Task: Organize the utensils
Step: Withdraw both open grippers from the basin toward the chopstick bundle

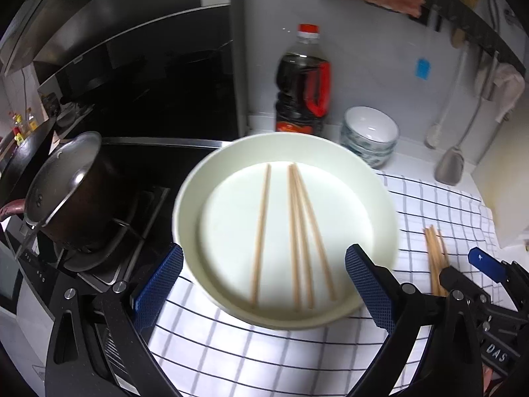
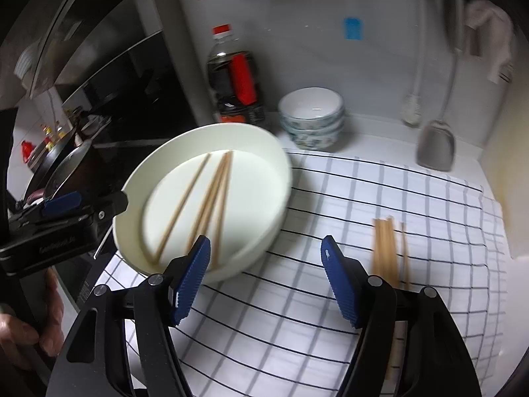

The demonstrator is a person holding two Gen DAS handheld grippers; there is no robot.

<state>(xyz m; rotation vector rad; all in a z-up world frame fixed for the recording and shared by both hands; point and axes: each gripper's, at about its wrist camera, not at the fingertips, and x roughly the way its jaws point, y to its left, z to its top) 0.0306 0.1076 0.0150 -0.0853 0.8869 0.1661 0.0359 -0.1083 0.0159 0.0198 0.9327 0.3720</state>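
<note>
Four pale wooden chopsticks (image 1: 299, 235), thin and plain, lie lengthwise in the round white dish (image 1: 185, 205), one apart on the stove-side and three fanned from a common end. To the dish's right on the checked cloth (image 2: 330, 205) lies a second bundle of chopsticks (image 2: 385, 248); blur hides their count, and behind the dish stand one dark sauce bottle (image 1: 302, 82) and stacked patterned bowls (image 1: 368, 135). The left gripper (image 1: 264, 284) hangs over the dish's near rim with jaws spread wide and empty, and the right gripper (image 2: 266, 281), between dish and loose bundle, is likewise parted around nothing.

- White counter (image 2: 380, 129), upper frame: dark sauce bottle (image 2: 236, 82), stacked patterned bowls (image 2: 310, 115).
- White checked cloth (image 2: 330, 297) covers it, carrying round white dish (image 2: 264, 205) at left, loose wooden chopsticks (image 2: 386, 248) at right.
</note>
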